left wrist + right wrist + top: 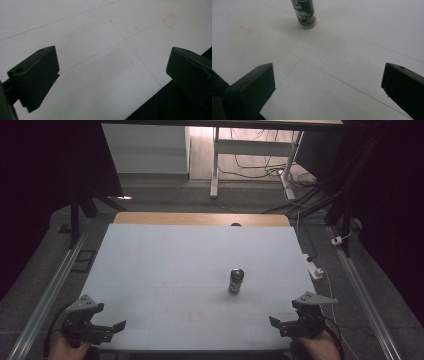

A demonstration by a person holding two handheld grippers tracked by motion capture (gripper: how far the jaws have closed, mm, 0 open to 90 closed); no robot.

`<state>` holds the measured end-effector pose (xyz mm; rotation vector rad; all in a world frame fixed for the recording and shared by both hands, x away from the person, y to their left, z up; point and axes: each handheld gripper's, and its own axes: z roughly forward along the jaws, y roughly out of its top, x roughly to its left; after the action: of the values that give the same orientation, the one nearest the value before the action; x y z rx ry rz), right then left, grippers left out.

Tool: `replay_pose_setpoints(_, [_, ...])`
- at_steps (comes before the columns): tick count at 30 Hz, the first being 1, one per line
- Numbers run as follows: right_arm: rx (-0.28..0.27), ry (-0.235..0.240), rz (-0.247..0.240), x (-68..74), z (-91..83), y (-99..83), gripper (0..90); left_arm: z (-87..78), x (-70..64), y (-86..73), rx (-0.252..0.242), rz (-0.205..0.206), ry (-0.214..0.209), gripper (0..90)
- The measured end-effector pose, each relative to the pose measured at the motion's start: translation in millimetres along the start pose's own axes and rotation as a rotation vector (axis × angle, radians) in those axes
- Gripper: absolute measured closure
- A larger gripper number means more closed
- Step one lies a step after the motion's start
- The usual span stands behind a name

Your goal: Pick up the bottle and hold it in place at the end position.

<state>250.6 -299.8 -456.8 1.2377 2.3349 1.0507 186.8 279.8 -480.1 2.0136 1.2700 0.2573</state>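
1. White sheeting covers the table, ruled with faint grid lines, and a strip of bare wood shows along its far edge at 12 o'clock. Beyond it lie a dim grey floor, the white legs of a desk frame and loose cables.
2. A small spice jar stands upright on the sheet, a little toward 4 o'clock of the table's middle. It has a dark cap and a green label, and nothing touches it.
3. At 7 o'clock, over the near left corner, a hand holds the left gripper, with its jaws pointing toward 3 o'clock along the near edge. In the left gripper view its jaws are spread wide above the bare sheet and the table's near edge, with nothing between them.
4. At 5 o'clock, over the near right corner, the other hand holds the right gripper, with its jaws pointing toward 9 o'clock. In the right gripper view its jaws stand wide apart with nothing between them.
5. In that same view the jar stands at 12 o'clock, well apart from the jaws, its top cut off by the frame. Faint red marks show on the sheet at 10 o'clock.
6. From above, the jar stands nearer the right gripper than the left, with open sheet between it and both.
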Motion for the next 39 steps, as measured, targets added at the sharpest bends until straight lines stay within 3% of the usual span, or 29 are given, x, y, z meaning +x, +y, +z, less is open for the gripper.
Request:
replay_pose_setpoints(20, [-0.027, 0.057, -0.009, 0.1, 2.9, 4.9, 0.0, -0.2, 0.0, -0.1, -0.002, 0.004, -0.004, 0.0])
replay_pose_setpoints(24, [-0.037, 0.093, -0.026, 1.3, 7.6, 9.0, 0.0, 0.1, -0.2, 0.1, 0.0, 0.005, -0.004, 0.0])
replay_pose_setpoints(39, [-0.04, 0.139, -0.054, 4.2, 22.2, 16.9, 0.0, 0.5, -0.1, 0.2, 0.003, 0.005, -0.007, 0.0])
